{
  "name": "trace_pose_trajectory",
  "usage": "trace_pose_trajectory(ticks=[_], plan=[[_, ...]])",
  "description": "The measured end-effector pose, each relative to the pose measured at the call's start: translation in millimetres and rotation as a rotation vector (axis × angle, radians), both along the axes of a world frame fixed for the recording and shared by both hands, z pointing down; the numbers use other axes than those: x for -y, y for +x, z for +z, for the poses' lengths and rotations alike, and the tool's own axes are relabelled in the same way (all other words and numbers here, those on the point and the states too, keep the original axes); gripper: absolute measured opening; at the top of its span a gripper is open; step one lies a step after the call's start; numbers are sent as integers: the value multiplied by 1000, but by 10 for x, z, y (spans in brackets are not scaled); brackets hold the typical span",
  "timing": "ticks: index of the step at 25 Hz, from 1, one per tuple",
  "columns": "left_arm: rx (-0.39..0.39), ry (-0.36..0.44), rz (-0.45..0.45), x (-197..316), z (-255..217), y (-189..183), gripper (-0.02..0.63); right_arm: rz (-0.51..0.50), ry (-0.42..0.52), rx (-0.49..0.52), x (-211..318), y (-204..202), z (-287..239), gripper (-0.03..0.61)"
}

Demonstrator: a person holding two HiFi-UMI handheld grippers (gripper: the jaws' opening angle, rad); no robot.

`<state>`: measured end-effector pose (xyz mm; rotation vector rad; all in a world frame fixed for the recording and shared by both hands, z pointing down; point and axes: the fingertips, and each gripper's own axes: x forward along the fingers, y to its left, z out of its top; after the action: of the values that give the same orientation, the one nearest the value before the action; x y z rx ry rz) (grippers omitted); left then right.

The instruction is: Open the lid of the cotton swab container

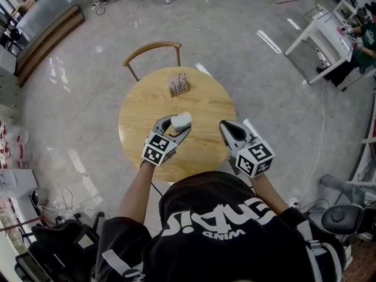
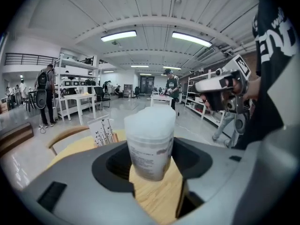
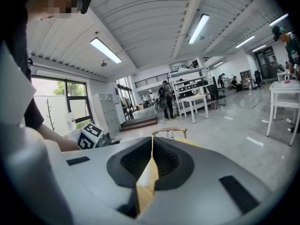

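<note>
The cotton swab container [image 1: 181,121] is a frosted white tub with a printed label and its lid on. My left gripper [image 1: 174,126] is shut on it and holds it above the round wooden table [image 1: 202,154]. In the left gripper view the container [image 2: 149,144] stands upright between the two jaws, lid [image 2: 151,118] uppermost, with my left gripper [image 2: 150,161] pressing on its lower body. My right gripper [image 1: 225,126] hovers to the right of it, over the table's right side, shut with nothing in it. In its own view my right gripper [image 3: 151,142] shows its jaws meeting in a thin seam.
A small wooden holder [image 1: 178,84] with printed cards stands near the table's far edge, also seen as the holder [image 2: 104,131]. A wooden chair [image 1: 151,49] is behind the table. White tables [image 1: 320,31] and people are farther off across the grey floor.
</note>
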<state>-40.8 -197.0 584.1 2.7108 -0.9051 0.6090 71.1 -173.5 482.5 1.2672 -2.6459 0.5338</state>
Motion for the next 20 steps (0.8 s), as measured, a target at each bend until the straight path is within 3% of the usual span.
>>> trace_pose_trajectory(ticks=[14, 20], plan=[[-63, 78, 154, -180, -720, 34, 264, -13, -3, 12, -52, 19, 9, 6], [-100, 109, 177, -233, -965, 95, 264, -24, -3, 17, -64, 36, 13, 6]])
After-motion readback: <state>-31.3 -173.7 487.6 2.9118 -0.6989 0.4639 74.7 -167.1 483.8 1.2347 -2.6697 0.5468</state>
